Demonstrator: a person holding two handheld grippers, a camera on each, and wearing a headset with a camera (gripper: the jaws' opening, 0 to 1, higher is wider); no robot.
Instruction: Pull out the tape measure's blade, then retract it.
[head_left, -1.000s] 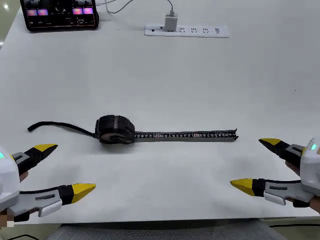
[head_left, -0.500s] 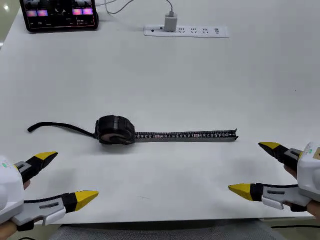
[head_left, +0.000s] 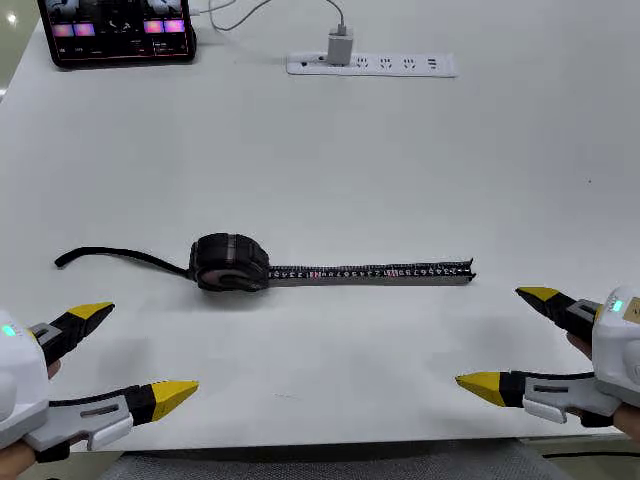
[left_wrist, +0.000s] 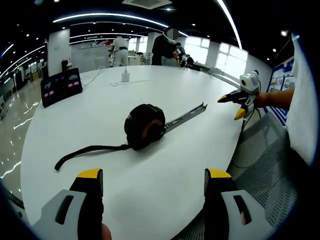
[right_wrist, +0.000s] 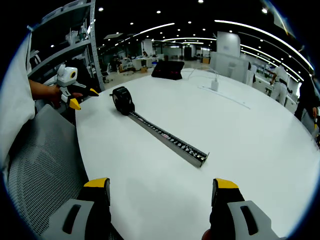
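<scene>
A: Tape measure (head_left: 240, 264) sits mid-table (head_left: 350, 150): black, blade (head_left: 370, 271) lying flat toward the right, strap (head_left: 110, 253) trailing left.

B: Case (head_left: 225, 260) looks dense and rigid, so I'd pin that. Blade's thin, springy, likely slick; take its end hook (head_left: 469, 268).

A: Left gripper (head_left: 152, 347) and right gripper (head_left: 489, 335), the 2 both gape, holding nothing, near the table's front edge.

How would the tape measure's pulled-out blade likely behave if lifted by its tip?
The blade is a thin, narrow strip lying flat on the table, so it would probably flex and sag rather than stay rigid. The chunky case looks heavy for its size and would likely anchor it, though it might slide on the smooth white top.
</scene>
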